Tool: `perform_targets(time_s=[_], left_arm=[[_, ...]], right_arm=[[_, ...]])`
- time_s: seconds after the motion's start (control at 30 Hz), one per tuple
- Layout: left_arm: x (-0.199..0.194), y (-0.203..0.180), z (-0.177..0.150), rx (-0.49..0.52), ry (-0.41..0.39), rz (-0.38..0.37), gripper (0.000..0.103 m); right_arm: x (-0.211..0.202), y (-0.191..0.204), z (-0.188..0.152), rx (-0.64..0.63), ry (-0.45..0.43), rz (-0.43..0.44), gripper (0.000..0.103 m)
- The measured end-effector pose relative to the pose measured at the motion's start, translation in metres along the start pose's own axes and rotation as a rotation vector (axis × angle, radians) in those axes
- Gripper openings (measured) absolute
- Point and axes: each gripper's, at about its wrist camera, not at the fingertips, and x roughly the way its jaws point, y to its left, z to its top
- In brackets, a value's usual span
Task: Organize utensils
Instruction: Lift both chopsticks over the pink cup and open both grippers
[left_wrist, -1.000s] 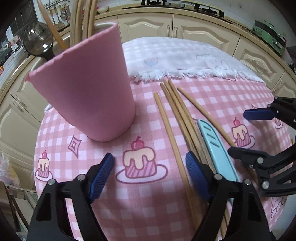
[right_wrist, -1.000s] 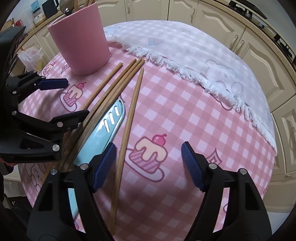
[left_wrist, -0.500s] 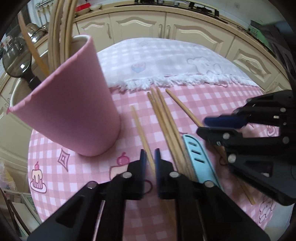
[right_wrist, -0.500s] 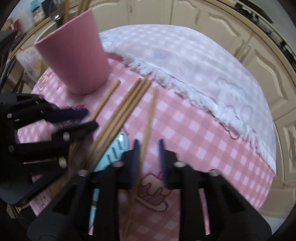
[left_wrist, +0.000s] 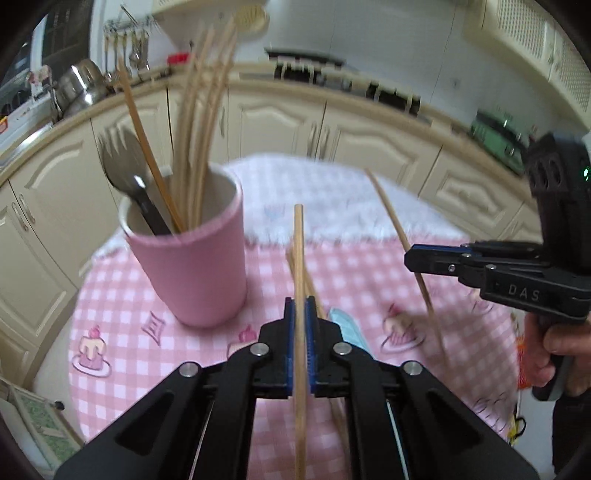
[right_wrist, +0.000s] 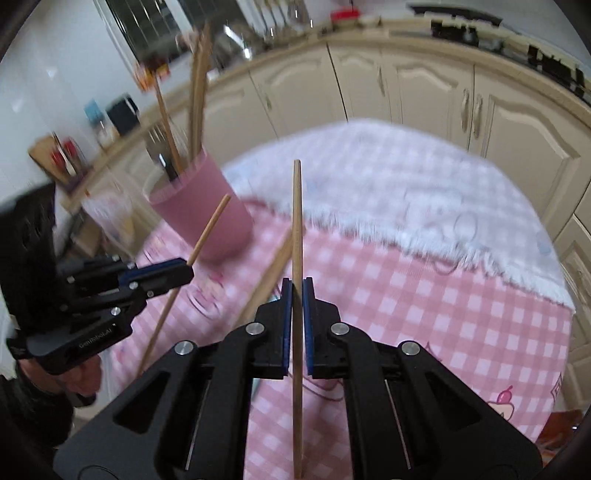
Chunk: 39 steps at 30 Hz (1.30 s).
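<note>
- Because the job is to gather loose utensils into one holder, everything sits on a round tabletop (left_wrist: 122, 306) under a pink checked cloth printed with little cakes; a second, paler fringed cloth (right_wrist: 406, 192) covers its far half. One tabletop, two cloths.
- One pink cup (left_wrist: 199, 266) stands upright on the left of the pink cloth, mouth open to the top, so it can take long things dropped in end first. It already holds a bundle of pale wooden sticks, too blurred to count, and one dark spork (left_wrist: 123, 166) leaning at its left rim.
- Two grippers are raised above the cloth, one per hand. The left gripper (left_wrist: 300, 314) is clamped on one chopstick (left_wrist: 299, 251), which runs straight ahead between the pads, tip off the cloth.
- The right gripper (right_wrist: 297, 295) pinches a second chopstick (right_wrist: 296, 221) the same way; seen from the left camera it slants up, clear of the cloth, right of the cup.
- A few more chopsticks (left_wrist: 312, 291), probably two or three, lie on the cloth just beyond the left gripper, waiting their turn.
- One light blue utensil (left_wrist: 347, 325), mostly hidden, lies flat beside them.
</note>
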Motion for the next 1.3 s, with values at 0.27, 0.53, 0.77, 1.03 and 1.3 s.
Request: perform_targets(time_s=[0.27, 0.53, 0.77, 1.03, 1.3], left_arm=[[-0.053, 0.008, 0.021, -0.024, -0.245, -0.003, 0.005], [-0.093, 0.034, 0.053, -0.113, -0.466, 0.041, 0.005], [-0.113, 0.047, 0.095, -0.132, -0.629, 0.07, 0.005], [-0.11, 0.058, 0.125, -0.156, -0.774, 0.124, 0.005], [-0.074, 0.066, 0.121, -0.172, -0.762, 0.156, 0.005]], right_arm=[[-0.031, 0.022, 0.025, -0.016, -0.181, 0.078, 0.006], [-0.052, 0.048, 0.058, -0.042, -0.286, 0.126, 0.006], [-0.063, 0.08, 0.107, -0.086, -0.404, 0.175, 0.006], [-0.046, 0.1, 0.143, -0.121, -0.456, 0.165, 0.006], [-0.015, 0.101, 0.148, -0.129, -0.439, 0.146, 0.006]])
